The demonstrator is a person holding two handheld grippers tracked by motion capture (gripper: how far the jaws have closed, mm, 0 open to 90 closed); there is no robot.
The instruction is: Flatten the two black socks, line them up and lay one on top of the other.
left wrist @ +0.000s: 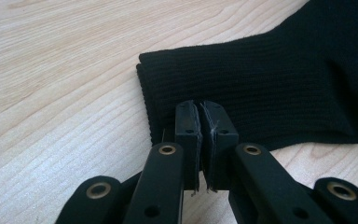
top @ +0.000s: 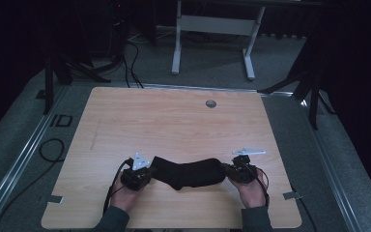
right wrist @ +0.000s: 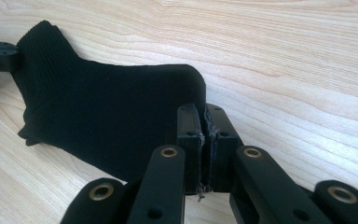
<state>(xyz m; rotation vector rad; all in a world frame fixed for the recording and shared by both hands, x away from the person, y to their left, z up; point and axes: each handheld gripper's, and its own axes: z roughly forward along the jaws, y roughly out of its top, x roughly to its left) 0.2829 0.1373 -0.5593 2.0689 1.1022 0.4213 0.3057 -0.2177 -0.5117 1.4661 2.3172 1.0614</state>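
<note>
One black sock is lying flat on the near half of the wooden table, stretching left to right between two grippers. The left gripper is clamping its jaws on the ribbed cuff edge at the sock's left end; the right gripper is pinching the toe end at the right, jaws closed on fabric. One grey round cap is sitting far on the table
</note>
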